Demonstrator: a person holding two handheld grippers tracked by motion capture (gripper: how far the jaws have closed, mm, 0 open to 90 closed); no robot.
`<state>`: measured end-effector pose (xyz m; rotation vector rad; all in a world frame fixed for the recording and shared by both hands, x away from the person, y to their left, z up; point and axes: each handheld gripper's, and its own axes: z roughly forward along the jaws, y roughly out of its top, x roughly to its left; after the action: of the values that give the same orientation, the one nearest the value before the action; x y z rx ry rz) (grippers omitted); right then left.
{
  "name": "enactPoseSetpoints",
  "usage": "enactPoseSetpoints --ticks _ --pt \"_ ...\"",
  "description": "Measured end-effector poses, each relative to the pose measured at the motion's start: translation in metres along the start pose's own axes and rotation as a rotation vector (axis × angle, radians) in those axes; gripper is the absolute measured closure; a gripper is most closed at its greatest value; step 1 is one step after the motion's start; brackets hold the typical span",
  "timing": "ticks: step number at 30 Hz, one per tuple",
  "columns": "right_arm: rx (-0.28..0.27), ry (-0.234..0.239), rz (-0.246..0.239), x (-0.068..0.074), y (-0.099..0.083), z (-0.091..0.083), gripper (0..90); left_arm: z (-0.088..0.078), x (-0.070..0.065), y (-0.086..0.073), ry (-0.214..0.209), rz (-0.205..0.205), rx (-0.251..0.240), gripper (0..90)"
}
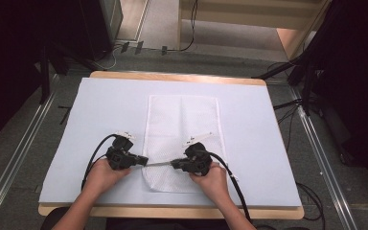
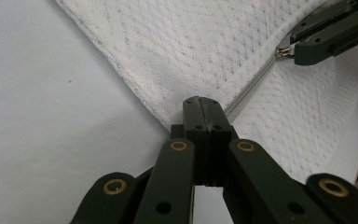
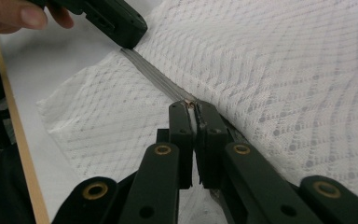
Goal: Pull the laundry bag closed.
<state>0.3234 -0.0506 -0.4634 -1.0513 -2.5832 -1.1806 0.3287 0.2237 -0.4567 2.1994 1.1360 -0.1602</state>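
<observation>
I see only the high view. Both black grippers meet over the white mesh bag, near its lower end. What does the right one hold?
Observer: The right gripper is shut on the small metal zipper pull of the white mesh bag.
Operator: And the left gripper, does it hold something too?
Observer: Yes. The left gripper is shut on the bag's white hem, at the spot where the grey zipper begins.
</observation>
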Motion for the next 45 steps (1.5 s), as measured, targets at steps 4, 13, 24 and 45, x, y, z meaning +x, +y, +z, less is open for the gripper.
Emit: enactPoseSetpoints --ticks 4,13,24,45 --pt "-0.002 -0.004 0.009 -0.003 -0.002 -0.004 88.7 0.000 0.000 0.000 0.000 0.001 0.000 90.0" --pt "-0.001 -0.006 0.017 -0.005 -0.005 -0.008 88.7 0.000 0.000 0.000 0.001 0.001 -0.001 90.0" --pt "-0.004 -0.011 0.033 -0.010 -0.011 -0.013 88.7 0.000 0.000 0.000 0.002 0.004 -0.004 90.0" --pt "-0.011 -0.018 0.043 -0.015 -0.018 -0.023 88.7 0.000 0.000 -0.001 0.002 0.004 -0.004 90.0"
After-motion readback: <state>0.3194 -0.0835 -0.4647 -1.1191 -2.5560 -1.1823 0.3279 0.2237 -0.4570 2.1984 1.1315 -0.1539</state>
